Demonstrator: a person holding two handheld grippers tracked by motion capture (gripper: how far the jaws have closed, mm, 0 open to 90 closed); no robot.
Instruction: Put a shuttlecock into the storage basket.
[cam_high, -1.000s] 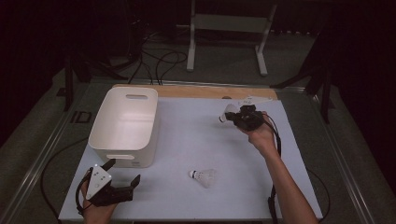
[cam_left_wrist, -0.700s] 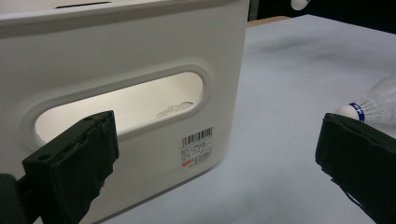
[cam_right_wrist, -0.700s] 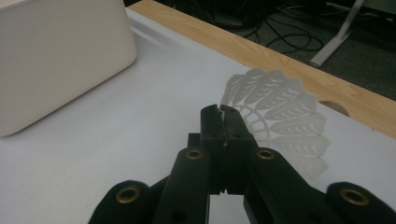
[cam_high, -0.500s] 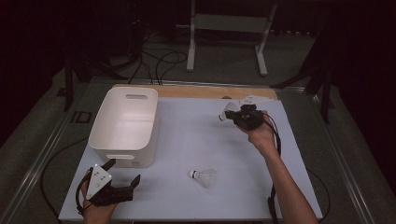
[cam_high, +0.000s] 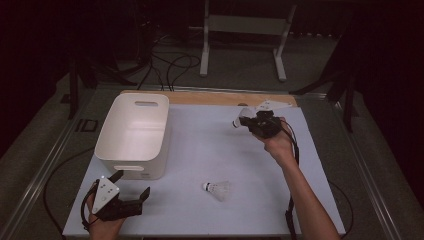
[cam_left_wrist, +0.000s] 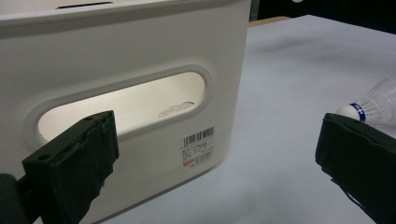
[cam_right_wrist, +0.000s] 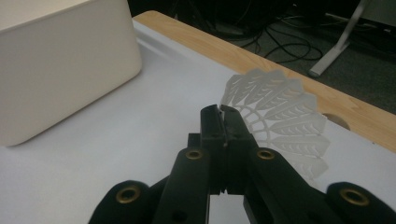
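My right gripper (cam_high: 248, 121) sits near the far right corner of the bench (cam_high: 200, 140), just short of the wooden strip (cam_high: 215, 98) along the far edge. Its jaws are pinched together on the skirt of a white shuttlecock (cam_right_wrist: 280, 116), which in the right gripper view fans out beyond and to the right of the tips; in the high view its cork end points left, toward the middle of the bench. Whether it rests on the surface or is lifted I cannot tell.

My left gripper (cam_high: 132, 192) is at the near left corner with its jaws spread wide and nothing between them. Right ahead of it stands the white tub (cam_high: 134, 132), which fills the left side of the bench; in the left gripper view its near wall with the handle slot and a barcode label (cam_left_wrist: 198, 144) is just beyond the left jaw. Something pale lies inside the tub, seen through the slot, too unclear to name.

A second shuttlecock (cam_high: 216, 189) lies on its side toward the near edge, about midway across, well apart from both grippers; its blue-banded cork shows just above the right jaw in the left gripper view.

Open white surface lies between the held shuttlecock and the tub. Beyond the bench are cables (cam_high: 170, 62) and a metal stand (cam_high: 240, 30) on the floor.
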